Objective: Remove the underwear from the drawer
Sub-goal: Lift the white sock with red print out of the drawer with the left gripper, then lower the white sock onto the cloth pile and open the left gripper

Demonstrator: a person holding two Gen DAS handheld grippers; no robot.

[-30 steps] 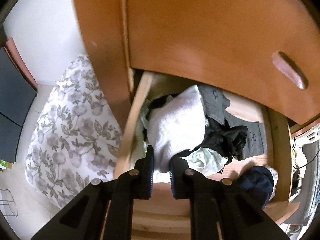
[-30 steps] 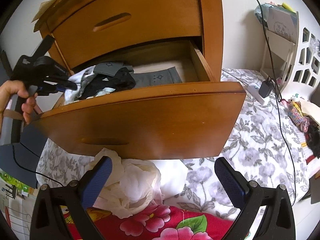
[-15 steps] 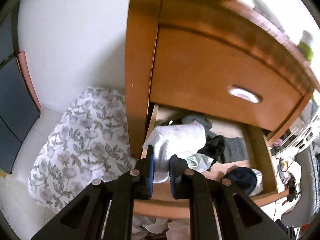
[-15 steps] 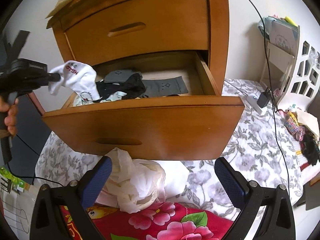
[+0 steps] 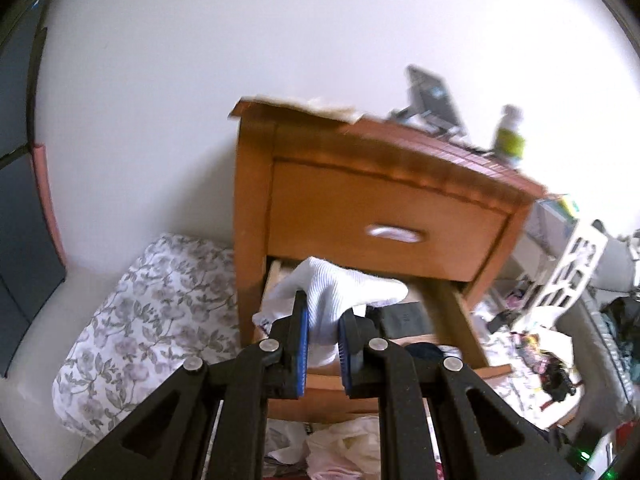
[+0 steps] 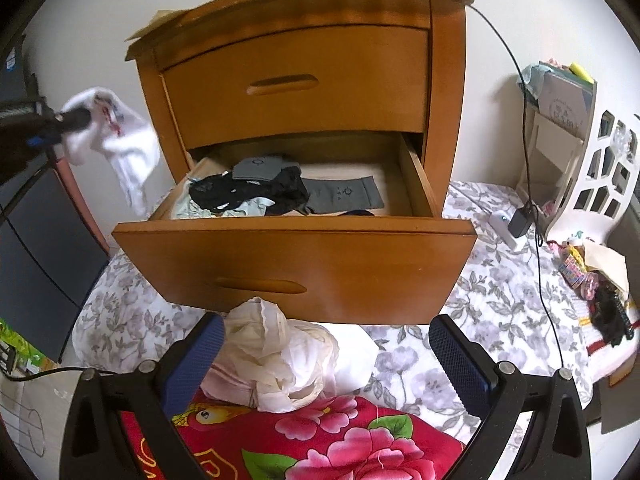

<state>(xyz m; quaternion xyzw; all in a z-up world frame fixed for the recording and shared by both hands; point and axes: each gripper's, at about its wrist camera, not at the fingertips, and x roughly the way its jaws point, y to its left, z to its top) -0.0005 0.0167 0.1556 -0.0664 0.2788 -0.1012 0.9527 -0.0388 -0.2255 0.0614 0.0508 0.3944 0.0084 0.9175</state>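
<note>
Holding: the left gripper [image 5: 323,332] has its blue pads pinched tight on a white ribbed garment [image 5: 344,296], which bulges out above the fingertips.
Left side, right wrist view: that same gripper [image 6: 86,118] juts in from the left edge, the white garment [image 6: 120,140] dangling from its tip in mid-air, to the left of the cabinet and clear of the drawer; red print shows on the cloth, too blurred to read.
Bedside cabinet [image 6: 304,60]: orange-brown wood, upper drawer shut.
Lower drawer [image 6: 296,268]: pulled well out, front panel facing the camera.
Drawer contents: black lacy underwear [image 6: 248,194] heaped at the left, pale green cloth [image 6: 192,208] under it, a grey folded piece [image 6: 260,168] on top, a flat grey piece [image 6: 344,198] to the right.
Below the drawer: a crumpled cream garment [image 6: 280,360] lies on a red flowered cloth [image 6: 320,436] and the grey floral bedding [image 6: 500,312].
Right gripper [image 6: 326,354]: jaws spread wide, nothing between them, the cream garment just beyond the left finger.
Far right: a black cable [image 6: 528,128] runs down to a plug [image 6: 520,220] on the bedding.
</note>
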